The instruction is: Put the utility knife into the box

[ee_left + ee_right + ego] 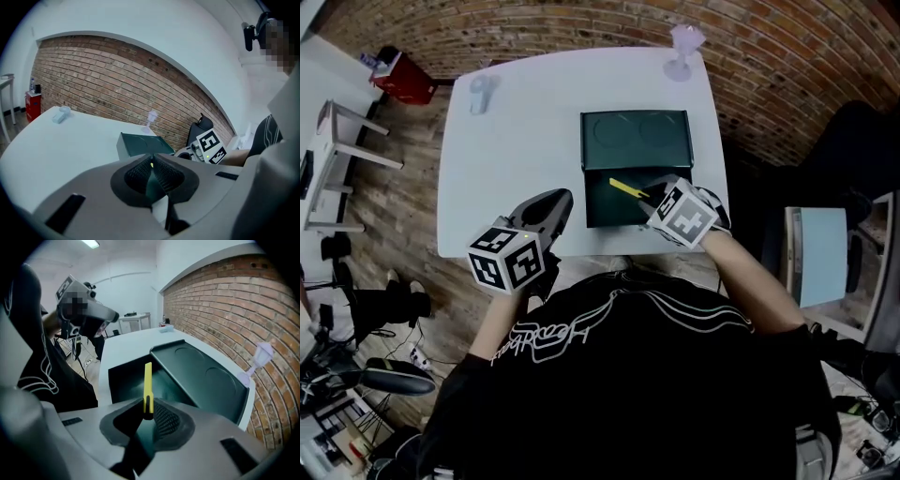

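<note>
A dark green box (592, 214) stands open on the white table (511, 169), its lid (636, 139) folded back flat behind it. My right gripper (652, 195) is shut on a slim yellow utility knife (628, 188) and holds it over the open box, tip pointing left. In the right gripper view the knife (148, 383) sticks straight out from the jaws above the box's dark inside (126, 378). My left gripper (555, 202) hovers at the table's front edge, left of the box, jaws shut with nothing in them (151, 165).
A small pale lamp figure (684, 49) stands at the table's far right corner and a translucent object (481, 91) at the far left. Off the table are a red bin (403, 77), a white side table (342, 131) and a chair (820, 253).
</note>
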`<action>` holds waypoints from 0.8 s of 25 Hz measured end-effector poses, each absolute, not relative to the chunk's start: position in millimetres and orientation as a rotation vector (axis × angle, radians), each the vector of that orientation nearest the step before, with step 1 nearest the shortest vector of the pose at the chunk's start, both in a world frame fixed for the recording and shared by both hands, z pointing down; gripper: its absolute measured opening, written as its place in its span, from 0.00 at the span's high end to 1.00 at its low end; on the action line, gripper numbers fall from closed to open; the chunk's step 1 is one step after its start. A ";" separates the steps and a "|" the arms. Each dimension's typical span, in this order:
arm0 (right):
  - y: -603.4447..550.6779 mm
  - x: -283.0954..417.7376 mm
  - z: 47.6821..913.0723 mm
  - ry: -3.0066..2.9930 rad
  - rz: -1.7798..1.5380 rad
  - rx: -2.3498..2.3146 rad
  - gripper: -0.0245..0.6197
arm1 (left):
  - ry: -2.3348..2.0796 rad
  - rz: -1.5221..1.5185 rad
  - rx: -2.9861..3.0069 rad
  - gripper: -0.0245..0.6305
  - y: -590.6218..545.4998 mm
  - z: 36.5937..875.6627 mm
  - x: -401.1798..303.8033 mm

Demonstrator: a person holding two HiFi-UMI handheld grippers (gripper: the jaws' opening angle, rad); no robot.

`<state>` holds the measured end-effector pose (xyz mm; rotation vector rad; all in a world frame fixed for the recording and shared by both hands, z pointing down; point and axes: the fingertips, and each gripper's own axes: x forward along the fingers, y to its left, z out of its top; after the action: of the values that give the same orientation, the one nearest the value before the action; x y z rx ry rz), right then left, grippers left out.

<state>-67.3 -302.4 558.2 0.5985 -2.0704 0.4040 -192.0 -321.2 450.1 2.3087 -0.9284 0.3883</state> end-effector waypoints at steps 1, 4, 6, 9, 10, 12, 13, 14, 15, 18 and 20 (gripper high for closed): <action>-302.4 -67.3 565.1 -2.049 0.415 0.587 0.85 | -0.929 0.387 2.304 0.90 -321.6 452.0 -193.6; -302.4 -67.1 583.0 -1.990 0.433 0.557 0.85 | -0.933 0.385 2.291 0.90 -321.1 456.6 -199.2; -307.0 -63.8 592.0 -1.939 0.388 0.555 0.85 | -0.941 0.384 2.283 0.90 -321.6 459.6 -203.0; -312.8 -63.1 601.8 -1.887 0.334 0.544 0.85 | -0.949 0.381 2.276 0.90 -323.6 462.1 -207.1; -312.5 -63.6 604.6 -1.880 0.337 0.536 0.85 | -0.952 0.378 2.276 0.90 -324.4 461.8 -208.1; -311.8 -63.6 609.9 -1.867 0.332 0.522 0.85 | -0.960 0.372 2.276 0.90 -326.6 460.0 -210.2; -311.6 -63.3 612.0 -1.859 0.324 0.516 0.85 | -0.963 0.369 2.276 0.90 -328.0 459.1 -211.4; -311.2 -63.0 613.3 -1.851 0.321 0.512 0.85 | -0.967 0.366 2.275 0.90 -329.1 458.5 -212.6; -310.8 -62.8 614.0 -1.846 0.325 0.509 0.85 | -0.970 0.363 2.273 0.90 -330.0 458.4 -213.8; -309.8 -62.1 615.3 -1.844 0.339 0.495 0.85 | -0.974 0.360 2.265 0.90 -330.8 461.2 -214.8; -310.3 -61.3 616.0 -1.848 0.331 0.485 0.85 | -0.973 0.361 2.262 0.90 -330.6 463.2 -213.1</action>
<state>-61.3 -310.3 616.0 0.4851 -1.8478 0.3312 -213.1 -330.6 463.2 2.2620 -0.9729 0.3608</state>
